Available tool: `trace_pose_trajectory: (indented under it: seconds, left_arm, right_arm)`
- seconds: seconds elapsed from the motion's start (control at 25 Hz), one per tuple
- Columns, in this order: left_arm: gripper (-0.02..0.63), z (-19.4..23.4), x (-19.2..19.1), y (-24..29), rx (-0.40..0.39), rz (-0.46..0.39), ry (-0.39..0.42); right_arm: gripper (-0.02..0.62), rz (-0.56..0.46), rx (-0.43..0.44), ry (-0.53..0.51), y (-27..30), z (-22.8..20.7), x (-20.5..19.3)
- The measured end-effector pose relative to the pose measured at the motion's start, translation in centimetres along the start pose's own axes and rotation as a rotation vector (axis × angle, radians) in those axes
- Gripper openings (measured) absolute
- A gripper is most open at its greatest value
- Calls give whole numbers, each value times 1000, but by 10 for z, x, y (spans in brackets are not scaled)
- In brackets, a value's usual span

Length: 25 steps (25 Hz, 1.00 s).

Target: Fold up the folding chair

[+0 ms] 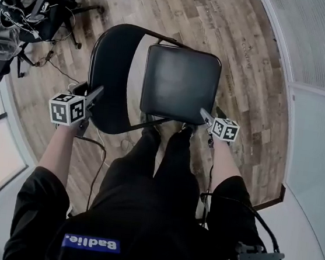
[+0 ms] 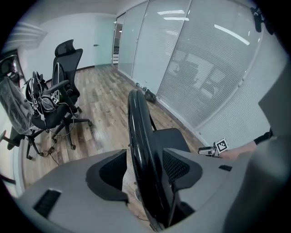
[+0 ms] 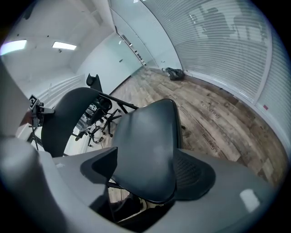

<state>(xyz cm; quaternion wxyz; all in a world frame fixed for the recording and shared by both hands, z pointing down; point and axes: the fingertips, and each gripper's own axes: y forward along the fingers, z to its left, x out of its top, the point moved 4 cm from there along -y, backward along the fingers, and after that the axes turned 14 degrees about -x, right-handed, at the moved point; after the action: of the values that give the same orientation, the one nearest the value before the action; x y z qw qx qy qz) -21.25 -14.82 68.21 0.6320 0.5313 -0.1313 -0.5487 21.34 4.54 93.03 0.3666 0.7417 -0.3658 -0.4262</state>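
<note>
Looks like the reach-and-grasp step, with no folding begun. Folding chair [image 1: 157,79] unfolded on the wooden floor [image 1: 245,78], directly in front of the person's legs; seat [image 1: 180,81] level, backrest [image 1: 113,79] upright at the seat's left in the head view. Left tongs [image 1: 98,91] spread wide astride the backrest's near rim, with that rim between the jaws, close against one pad and clear of the other, so not yet clamped. Right tongs [image 1: 204,113] also spread wide, at the chair's opposite side, straddling the seat's near edge, with no pad seen pressing. Nothing gripped on either side, then. Next move, probably: shut both tongs firmly on rim and seat edge, then swing the seat up toward the backrest while steadying the backrest. Calls for a secure bite on smooth, glossy black surfaces prone to slipping, and for keeping both tongs out of the narrowing gap between seat and backrest. Office chairs [image 1: 36,5] draped with cables well beyond the folding chair, at its far left, clear of the work.
</note>
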Motion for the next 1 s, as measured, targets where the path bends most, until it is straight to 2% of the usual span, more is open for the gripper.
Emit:
trace_pose_trajectory:
  seconds: [0.2,0.6,0.8,1.0]
  left_arm:
    - [230,0,-6,8,9,10,-6]
    - [230,-6,-2,35,-26,-25,-19]
    - [230,-5,-4,42,-33,0,-33]
    - [229,-2,-4,44,-21,11,-34]
  right_arm:
    - [380,38,-4,92,36,-38,-20]
    - [413,58,153,237,98,-69,-27]
    - [413,93,223,241,125,-74,-36]
    - [413,161,329,244,142,-65,-50]
